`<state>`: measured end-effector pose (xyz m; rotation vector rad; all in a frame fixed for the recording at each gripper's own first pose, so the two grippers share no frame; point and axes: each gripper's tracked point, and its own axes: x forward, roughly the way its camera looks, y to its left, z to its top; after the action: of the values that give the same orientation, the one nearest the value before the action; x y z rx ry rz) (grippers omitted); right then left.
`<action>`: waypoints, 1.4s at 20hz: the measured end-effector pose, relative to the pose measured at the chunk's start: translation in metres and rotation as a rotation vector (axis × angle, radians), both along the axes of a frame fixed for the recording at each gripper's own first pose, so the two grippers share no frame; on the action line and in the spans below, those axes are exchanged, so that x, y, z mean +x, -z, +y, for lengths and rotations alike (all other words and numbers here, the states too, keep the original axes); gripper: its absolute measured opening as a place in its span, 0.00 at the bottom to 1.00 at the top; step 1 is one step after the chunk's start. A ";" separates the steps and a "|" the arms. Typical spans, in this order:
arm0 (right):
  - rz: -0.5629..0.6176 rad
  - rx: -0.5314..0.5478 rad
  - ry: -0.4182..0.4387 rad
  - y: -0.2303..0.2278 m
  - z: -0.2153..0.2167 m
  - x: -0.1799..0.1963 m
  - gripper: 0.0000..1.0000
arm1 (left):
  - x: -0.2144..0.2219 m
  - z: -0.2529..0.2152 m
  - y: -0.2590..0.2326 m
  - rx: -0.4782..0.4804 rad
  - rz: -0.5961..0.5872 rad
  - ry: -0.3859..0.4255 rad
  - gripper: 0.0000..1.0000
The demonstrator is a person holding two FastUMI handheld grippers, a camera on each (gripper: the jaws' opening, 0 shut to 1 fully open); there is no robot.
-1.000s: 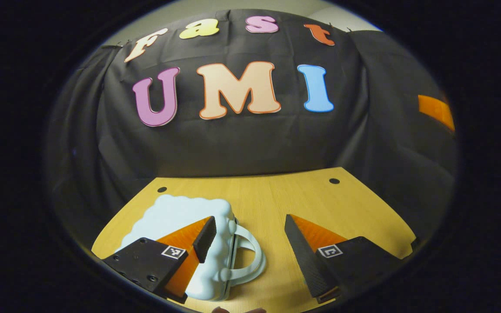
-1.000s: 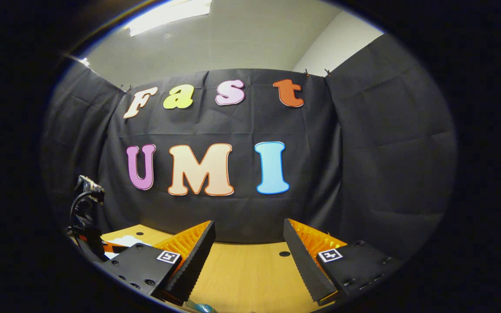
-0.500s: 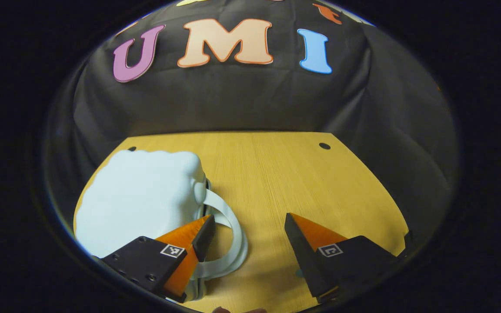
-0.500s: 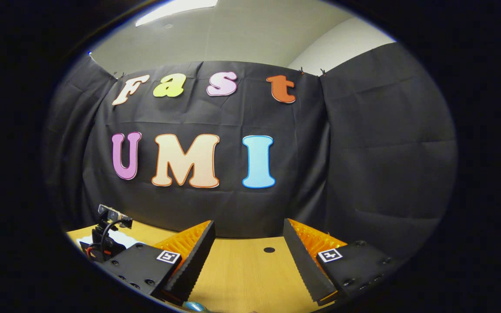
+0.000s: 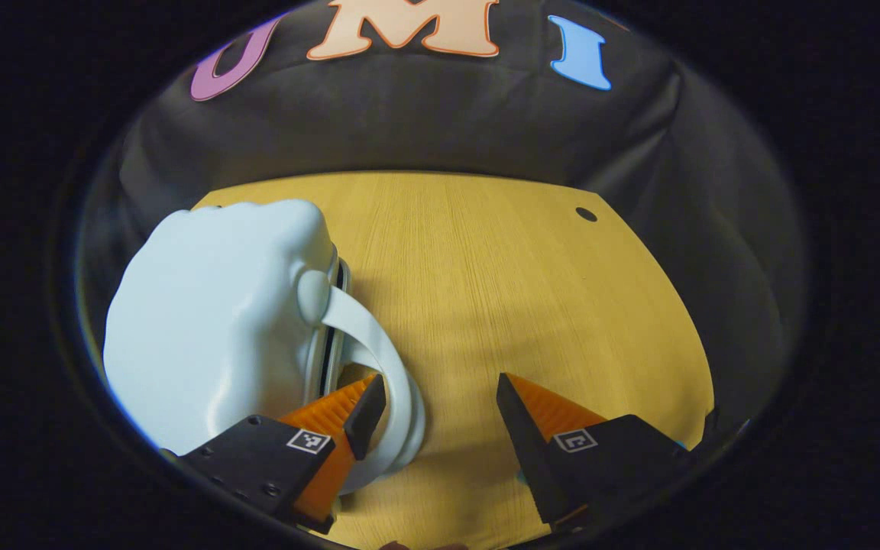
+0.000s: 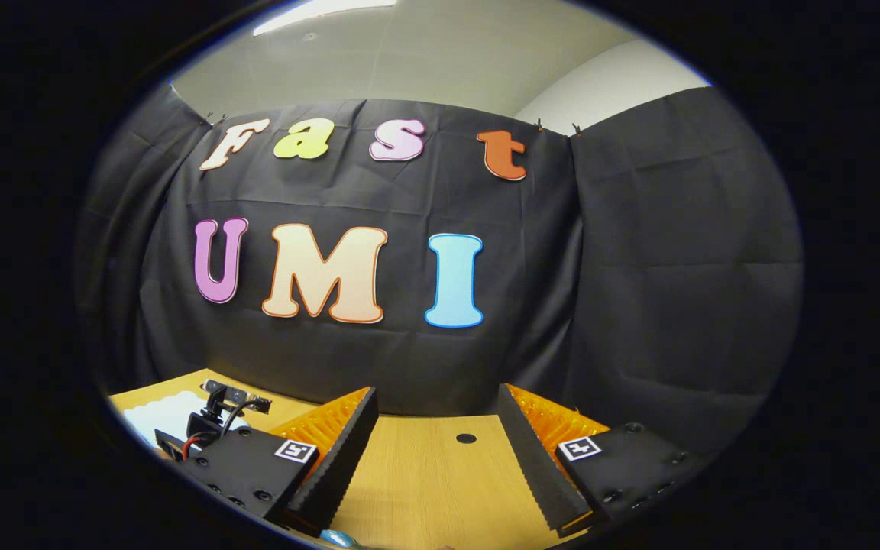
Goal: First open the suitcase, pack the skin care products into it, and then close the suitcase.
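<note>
Nearest to me in the left gripper view, my left gripper (image 5: pixel 436 405) is spread wide and holds nothing; one finger sits at the loop handle (image 5: pixel 379 359) of the pale blue suitcase (image 5: pixel 211 321), though I cannot tell whether it touches or has slipped inside the loop. The suitcase lies closed on the bench (image 5: pixel 501 290) toward its left edge, a dark seam running along the handle side.

My worry: if I close now I may pinch only the soft handle and drag the whole case across the wood instead of parting the lid, or nudge it toward the left edge. I judge the opening step is not yet done.

In the right gripper view, my right gripper (image 6: pixel 436 443) is also spread wide and empty, low over the bench and aimed at the back wall. At the bottom edge of that view a small blue rounded thing (image 6: pixel 337 538) peeks out, too cut off to name. Farther left there I see the other gripper's body and cable (image 6: pixel 218 412) over the pale case.

Beyond, the middle and far right of the bench lie open, with one dark hole (image 5: pixel 586 215) near the far edge; nothing blocks the lid's swing.
</note>
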<state>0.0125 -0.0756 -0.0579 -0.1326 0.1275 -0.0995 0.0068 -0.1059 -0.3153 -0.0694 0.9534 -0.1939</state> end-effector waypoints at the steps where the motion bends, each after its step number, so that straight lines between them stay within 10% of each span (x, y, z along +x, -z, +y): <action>1: -0.002 -0.007 -0.002 0.000 0.001 0.000 0.99 | 0.000 0.001 0.002 0.004 0.014 -0.007 0.89; 6: -0.008 -0.007 0.020 0.001 -0.005 -0.001 0.99 | 0.000 0.007 0.013 0.024 0.066 0.017 0.70; 9: -0.025 -0.007 0.020 -0.003 -0.005 -0.001 0.98 | 0.000 0.020 0.014 0.066 0.072 0.043 0.23; 11: -0.028 -0.009 0.017 -0.003 -0.004 0.001 0.98 | 0.000 0.019 0.009 0.048 0.060 0.080 0.10; 28: -0.078 0.036 -0.062 -0.009 0.039 0.008 0.98 | 0.017 0.048 -0.126 0.024 -0.141 0.105 0.01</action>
<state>0.0201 -0.0361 -0.0489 -0.0967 0.0472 -0.0404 0.0235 -0.0575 -0.1897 0.0163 0.8188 -0.2811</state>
